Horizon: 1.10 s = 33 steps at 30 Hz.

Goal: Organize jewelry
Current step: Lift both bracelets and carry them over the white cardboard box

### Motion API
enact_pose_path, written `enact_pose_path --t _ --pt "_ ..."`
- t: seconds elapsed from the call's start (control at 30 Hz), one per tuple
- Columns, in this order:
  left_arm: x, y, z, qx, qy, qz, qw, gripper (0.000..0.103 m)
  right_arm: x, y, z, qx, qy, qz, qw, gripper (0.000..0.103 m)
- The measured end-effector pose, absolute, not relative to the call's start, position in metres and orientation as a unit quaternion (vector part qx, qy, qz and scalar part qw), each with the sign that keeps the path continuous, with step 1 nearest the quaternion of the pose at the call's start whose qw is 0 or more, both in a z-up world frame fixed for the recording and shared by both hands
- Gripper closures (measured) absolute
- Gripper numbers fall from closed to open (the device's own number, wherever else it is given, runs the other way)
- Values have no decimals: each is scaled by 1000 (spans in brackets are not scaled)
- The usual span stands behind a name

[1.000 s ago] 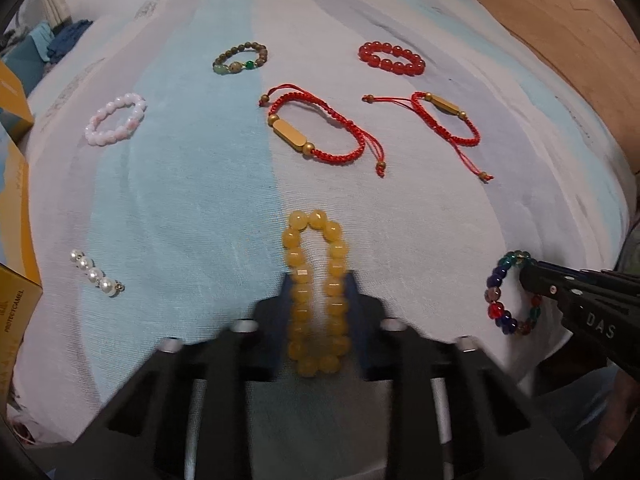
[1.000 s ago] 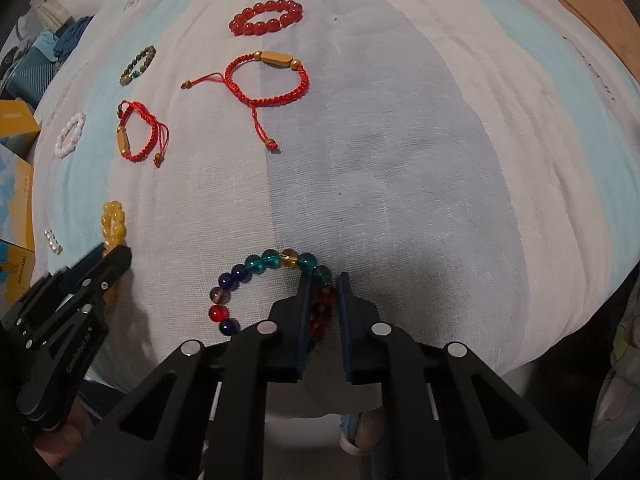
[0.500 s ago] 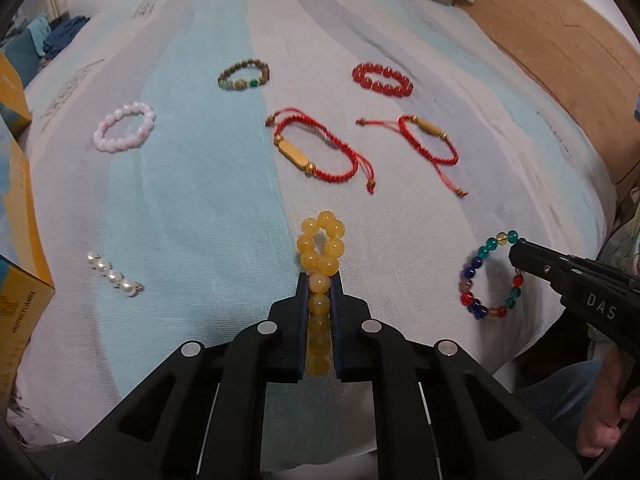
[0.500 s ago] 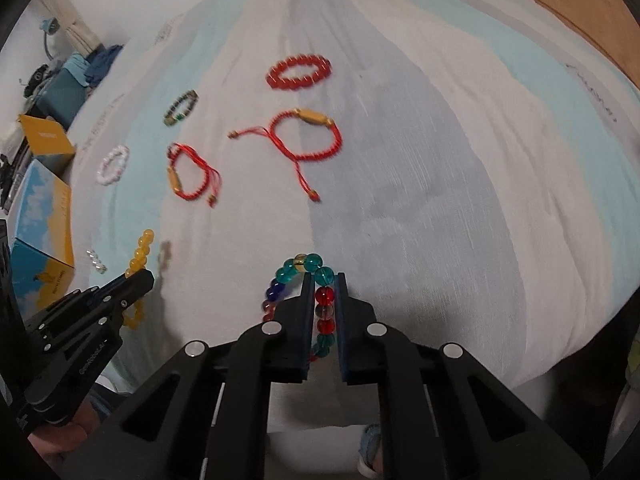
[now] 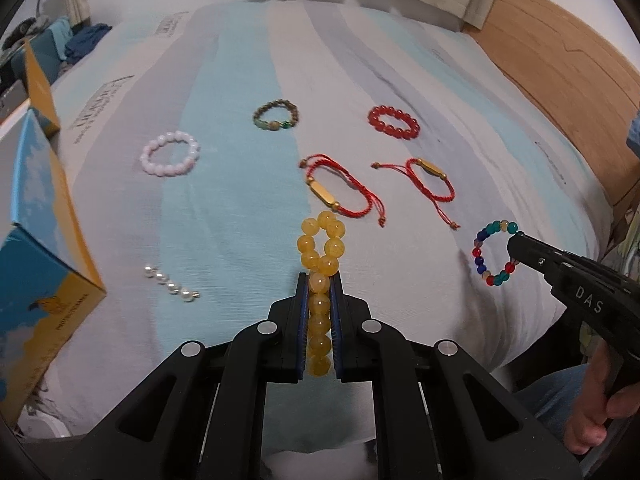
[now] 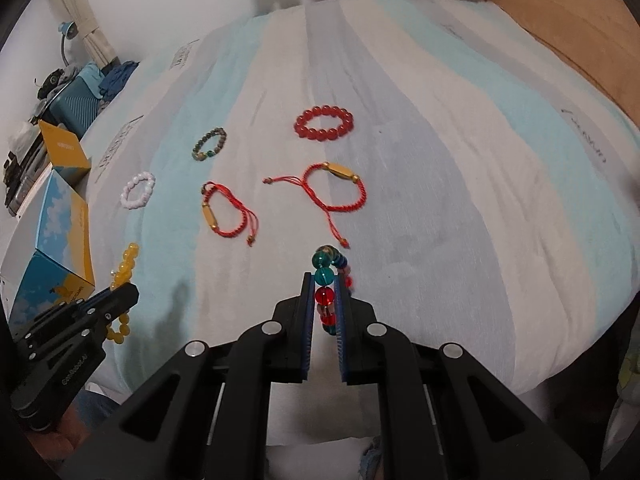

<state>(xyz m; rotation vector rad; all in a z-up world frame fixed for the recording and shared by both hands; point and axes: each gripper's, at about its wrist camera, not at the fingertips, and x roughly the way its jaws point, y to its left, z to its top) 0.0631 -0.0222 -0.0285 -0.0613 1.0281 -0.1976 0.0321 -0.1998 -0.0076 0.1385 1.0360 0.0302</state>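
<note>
My left gripper (image 5: 319, 280) is shut on a yellow bead bracelet (image 5: 322, 240) and holds it above the striped bed sheet (image 5: 224, 208); it also shows in the right wrist view (image 6: 122, 276). My right gripper (image 6: 323, 280) is shut on a multicoloured bead bracelet (image 6: 326, 268), lifted off the sheet; it also shows in the left wrist view (image 5: 494, 254). On the sheet lie a red bead bracelet (image 5: 394, 122), a brown-green bead bracelet (image 5: 277, 115), a white bead bracelet (image 5: 170, 153), two red cord bracelets (image 5: 340, 192) (image 5: 430, 180) and a short pearl strand (image 5: 170, 286).
A blue and yellow box (image 5: 36, 240) stands at the sheet's left edge, and also shows in the right wrist view (image 6: 56, 240). A wooden headboard (image 5: 560, 92) runs along the right. Clutter and a teal case (image 6: 76, 96) sit at the far left.
Both grippers have closed on their bracelets and risen; the yellow and multicoloured bracelets have left the sheet and now hang from the jaws.
</note>
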Motion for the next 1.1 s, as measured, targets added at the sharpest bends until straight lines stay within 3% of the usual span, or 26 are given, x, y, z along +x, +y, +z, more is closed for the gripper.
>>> enact_pose_path --t 1.1 --pt "53 134 88 -52 437 13 898 94 65 -12 108 9 440 109 891 94"
